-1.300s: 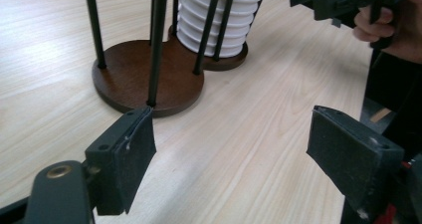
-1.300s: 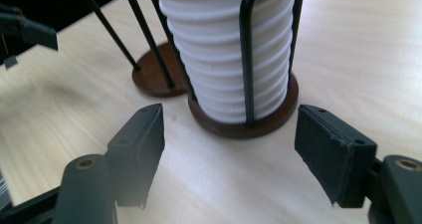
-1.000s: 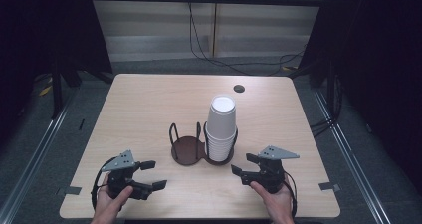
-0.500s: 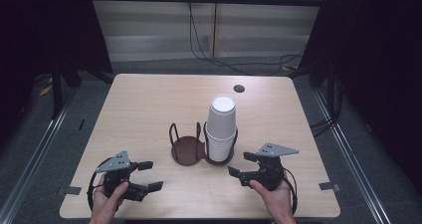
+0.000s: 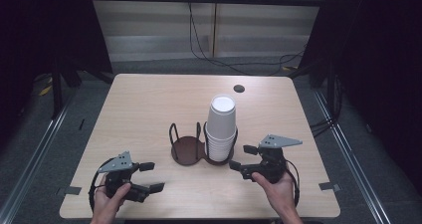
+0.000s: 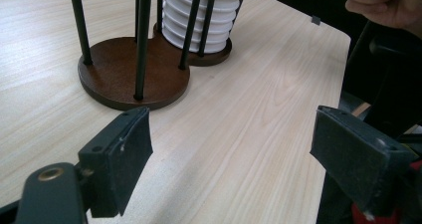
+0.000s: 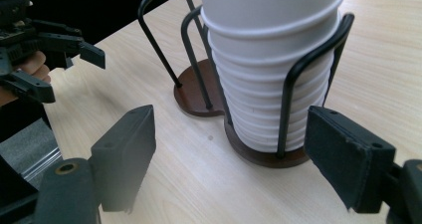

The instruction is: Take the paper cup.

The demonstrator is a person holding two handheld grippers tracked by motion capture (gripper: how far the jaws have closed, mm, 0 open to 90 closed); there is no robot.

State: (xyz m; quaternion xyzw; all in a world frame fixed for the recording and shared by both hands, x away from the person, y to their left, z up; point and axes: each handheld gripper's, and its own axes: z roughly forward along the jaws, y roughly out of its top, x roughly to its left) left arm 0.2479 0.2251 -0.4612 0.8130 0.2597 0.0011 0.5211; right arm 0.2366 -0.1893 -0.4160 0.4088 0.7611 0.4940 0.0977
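A tall stack of white paper cups [image 5: 222, 127] stands in the right ring of a dark two-ring wire holder [image 5: 188, 149] at the middle of the wooden table [image 5: 149, 109]. The holder's left ring is empty. My left gripper [image 5: 152, 177] rests low near the front left edge, open, with nothing between its pads [image 6: 124, 152]; the holder base [image 6: 132, 74] lies ahead of it. My right gripper [image 5: 241, 157] hovers just right of the cups, open and empty. In the right gripper view the cup stack [image 7: 268, 59] stands just beyond its wide-set jaws.
A small dark round spot [image 5: 239, 88] lies near the table's far edge. The table's right front corner [image 6: 338, 35] is close to the right hand [image 6: 385, 5]. The left gripper [image 7: 54, 55] shows far off at the left of the right gripper view. Cables hang behind the table.
My right gripper has risen slightly beside the cup stack. The left gripper has stayed in place, and the cups and holder have not moved.
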